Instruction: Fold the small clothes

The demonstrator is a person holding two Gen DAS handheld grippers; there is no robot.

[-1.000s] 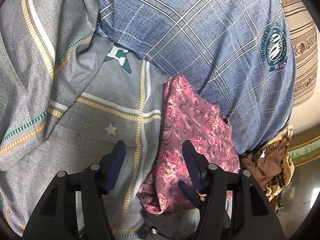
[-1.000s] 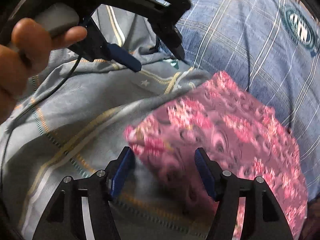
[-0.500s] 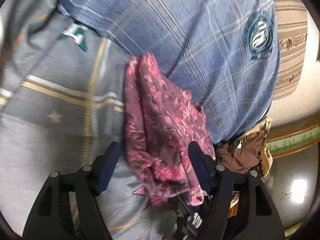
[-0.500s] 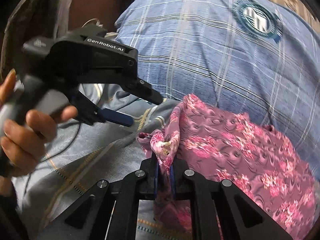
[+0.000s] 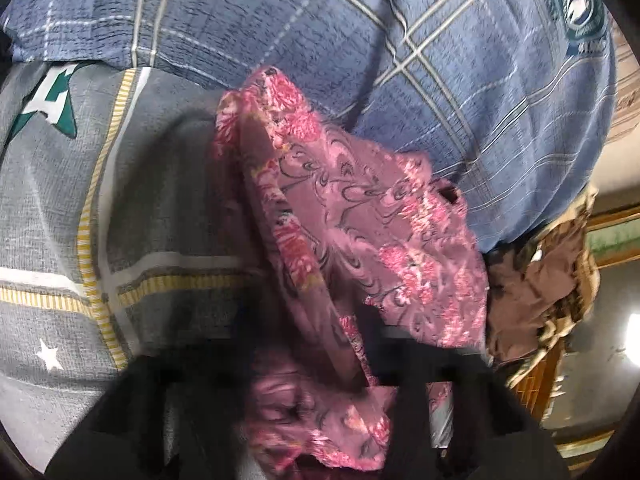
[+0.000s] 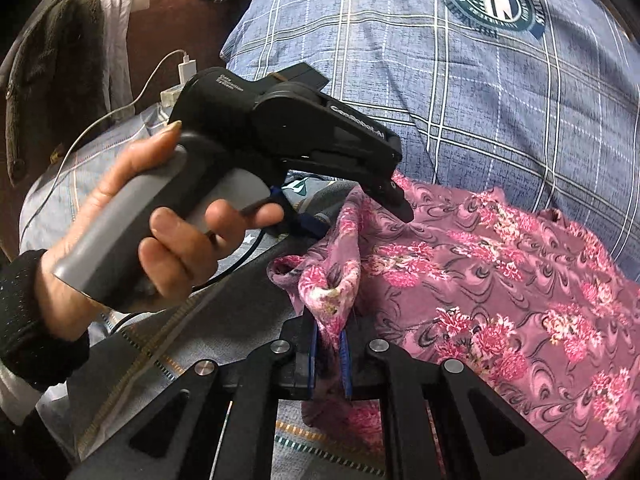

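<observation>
The right gripper (image 6: 329, 354) is clamped on a bunched corner of the pink floral garment (image 6: 500, 292), the cloth pinched between its blue pads (image 6: 345, 364) and puffing up just above them. The left gripper (image 6: 394, 196), seen from the right wrist camera, has its tip pressed into the same garment's upper edge a little farther along, but whether it is closed on cloth or only touching it I cannot tell; in its own blurred view the fingers are dark smears with pink fabric draped across and between them. The person's left hand (image 6: 160, 232) wraps the grey handle. The garment (image 5: 360, 240) lies crumpled on a grey striped bedsheet (image 5: 60, 200), its far side resting against a blue plaid pillow (image 6: 480, 80); a brown patterned cloth (image 5: 536, 300) sits just beside it at the bed's edge. In my judgement the step is lifting two corners to spread the piece for a fold. The chief risk is that the right grip holds a wad of several layers rather than a single edge, so the cloth would rise as a lump instead of opening flat. If the left tip holds nothing, that side would drop. Pulling the grippers apart too quickly could slide the thin fabric out of the pads, or drag the brown cloth along.
</observation>
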